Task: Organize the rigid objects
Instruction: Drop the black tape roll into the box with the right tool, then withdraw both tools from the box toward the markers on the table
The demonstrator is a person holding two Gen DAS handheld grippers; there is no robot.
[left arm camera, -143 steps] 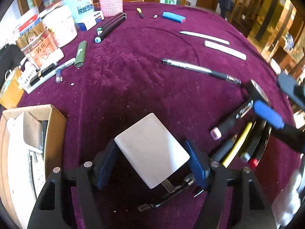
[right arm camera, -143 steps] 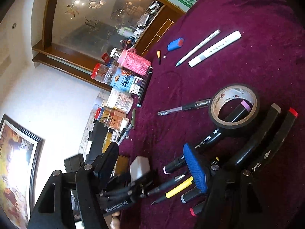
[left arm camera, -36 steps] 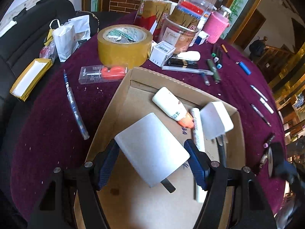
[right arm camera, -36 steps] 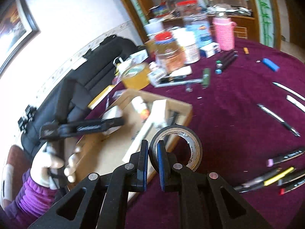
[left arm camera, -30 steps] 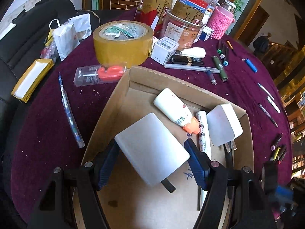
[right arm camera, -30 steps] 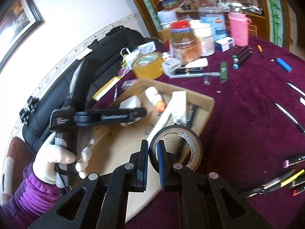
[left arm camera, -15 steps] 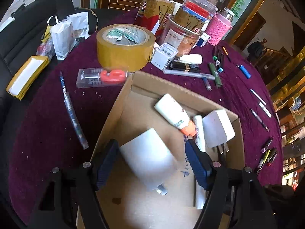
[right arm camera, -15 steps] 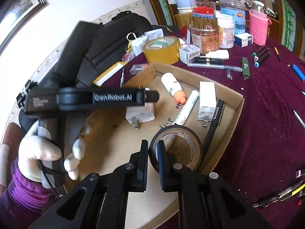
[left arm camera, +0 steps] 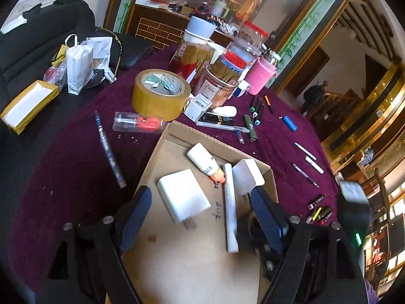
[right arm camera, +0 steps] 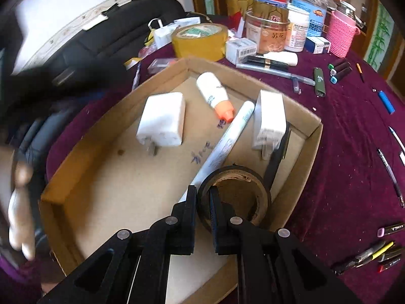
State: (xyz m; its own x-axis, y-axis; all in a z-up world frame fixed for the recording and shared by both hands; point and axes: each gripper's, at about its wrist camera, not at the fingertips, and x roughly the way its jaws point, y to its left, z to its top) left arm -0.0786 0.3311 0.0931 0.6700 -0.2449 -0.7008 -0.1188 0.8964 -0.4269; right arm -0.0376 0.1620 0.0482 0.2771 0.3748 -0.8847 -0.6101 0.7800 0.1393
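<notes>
Cardboard tray: two white chargers, one bottle, one marker.

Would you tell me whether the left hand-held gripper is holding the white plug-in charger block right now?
No, the white plug-in charger block lies flat on the cardboard tray, clear of the left hand-held gripper's open fingers.

My left gripper has black arms, blue ribbed pads, silver screws; my sleeve is purple.

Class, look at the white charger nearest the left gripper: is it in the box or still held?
In the box. The charger lies flat on the box floor, and the left gripper, jaws just opened, stands clear of it.
</notes>
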